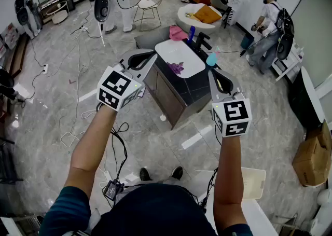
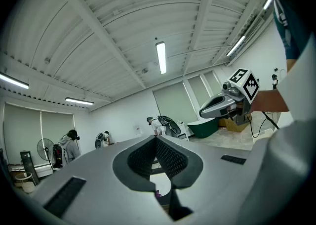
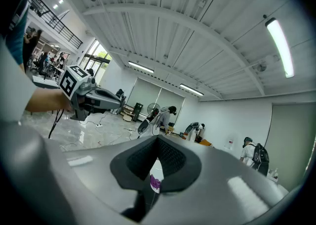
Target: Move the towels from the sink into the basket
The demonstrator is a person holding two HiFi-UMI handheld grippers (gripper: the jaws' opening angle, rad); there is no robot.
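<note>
Head view: purple towel in sink

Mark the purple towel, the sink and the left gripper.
purple towel (image 1: pixel 176 67), head view, crumpled middle.
sink (image 1: pixel 171 52), head view, bare white basin floor.
left gripper (image 1: pixel 151 54), head view, between its closed fingertips.

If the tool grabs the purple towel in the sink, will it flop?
Probably yes: the purple towel lies crumpled, so it looks soft and should droop. It seems small in the white sink, so likely light. It shouldn't roll or break.
</note>
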